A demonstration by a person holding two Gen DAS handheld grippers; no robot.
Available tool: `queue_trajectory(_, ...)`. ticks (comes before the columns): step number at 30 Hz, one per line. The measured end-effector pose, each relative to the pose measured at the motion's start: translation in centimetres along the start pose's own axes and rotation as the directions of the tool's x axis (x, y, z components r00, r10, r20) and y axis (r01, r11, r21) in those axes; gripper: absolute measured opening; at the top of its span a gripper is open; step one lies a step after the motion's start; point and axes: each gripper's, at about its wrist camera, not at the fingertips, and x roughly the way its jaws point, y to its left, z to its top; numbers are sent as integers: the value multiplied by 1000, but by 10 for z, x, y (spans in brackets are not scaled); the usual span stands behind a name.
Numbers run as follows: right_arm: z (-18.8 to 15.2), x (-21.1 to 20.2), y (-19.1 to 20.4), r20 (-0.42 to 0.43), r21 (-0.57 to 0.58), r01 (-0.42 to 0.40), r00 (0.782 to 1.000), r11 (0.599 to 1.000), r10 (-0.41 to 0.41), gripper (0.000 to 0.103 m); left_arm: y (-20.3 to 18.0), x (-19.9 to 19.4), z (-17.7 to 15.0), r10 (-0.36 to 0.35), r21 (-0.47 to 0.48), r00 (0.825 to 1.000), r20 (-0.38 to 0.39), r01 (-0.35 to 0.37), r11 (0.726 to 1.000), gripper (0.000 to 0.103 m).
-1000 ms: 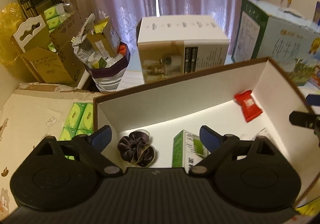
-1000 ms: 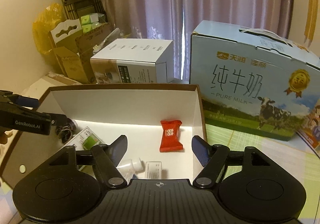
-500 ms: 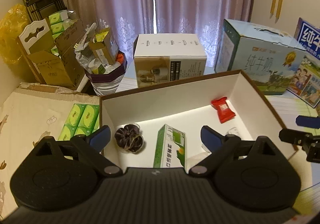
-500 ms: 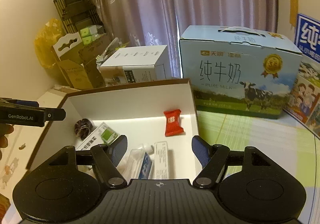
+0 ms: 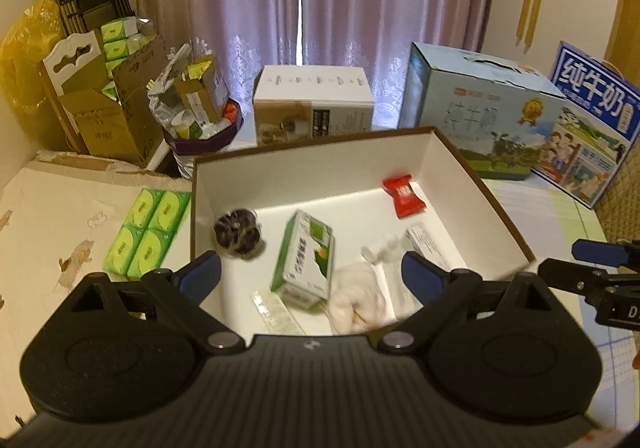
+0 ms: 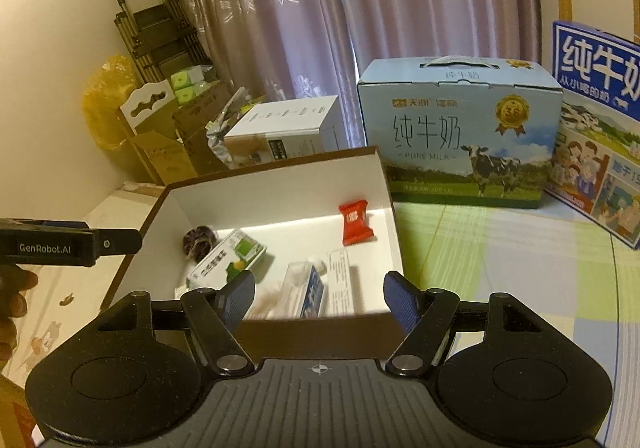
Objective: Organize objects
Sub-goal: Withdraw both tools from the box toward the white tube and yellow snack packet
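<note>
Both tools have drawn back from the brown-rimmed white cardboard box (image 5: 480,192), so more of its floor shows than a second ago. The left tool (image 5: 310,268) and right tool (image 6: 319,298) both hang empty with jaws spread wide. In the left wrist view the box fills mid-frame, holding a dark purple fabric scrunchie (image 5: 239,234) at left, a green-and-white carton (image 5: 306,260) in the centre, a red foil snack packet (image 5: 403,195) at upper right, a white crumpled cloth (image 5: 356,302) low down, and a white tube (image 6: 308,290). Green tissue packs (image 5: 146,232) lie left of the box.
</note>
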Motion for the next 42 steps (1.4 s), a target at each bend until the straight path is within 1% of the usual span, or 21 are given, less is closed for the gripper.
queue_trajectory(4, -12, -14, 4, -5, 1, -11, 1000, 1000, 11, 68, -6, -17, -18, -19, -5, 1000, -4, 19, 1000, 95)
queue_trajectory(8, -24, -25, 5, -11, -3, -3, 1000, 1000, 3, 68, -12, -28, -33, -36, -2, 999, -16, 36, 999, 95)
queue_trajectory(15, -45, -39, 2, -30, 12, 6, 1000, 1000, -5, 68, -27, -36, -66, -63, 20, 995, -75, 64, 998, 95)
queue_trajectory(21, -68, -43, -2, -77, 34, 12, 997, 999, -9, 68, -38, -32, -93, -81, 34, 987, -138, 87, 996, 95)
queue_trajectory(24, -79, -45, -5, -98, 42, 20, 995, 999, -16, 68, -43, -32, -103, -89, 38, 984, -155, 96, 995, 95)
queue_trajectory(27, -88, -47, -9, -116, 50, 30, 993, 998, -24, 68, -47, -31, -110, -101, 39, 981, -166, 108, 993, 95)
queue_trajectory(34, -107, -53, -17, -155, 72, 53, 987, 996, -42, 68, -51, -21, -123, -103, 41, 973, -205, 114, 993, 95)
queue_trajectory(37, -115, -53, -19, -174, 81, 64, 983, 995, -49, 68, -54, -16, -130, -104, 48, 968, -229, 118, 992, 95)
queue_trajectory(42, -128, -51, -22, -208, 94, 79, 976, 992, -58, 68, -56, -4, -143, -113, 48, 954, -278, 131, 990, 94)
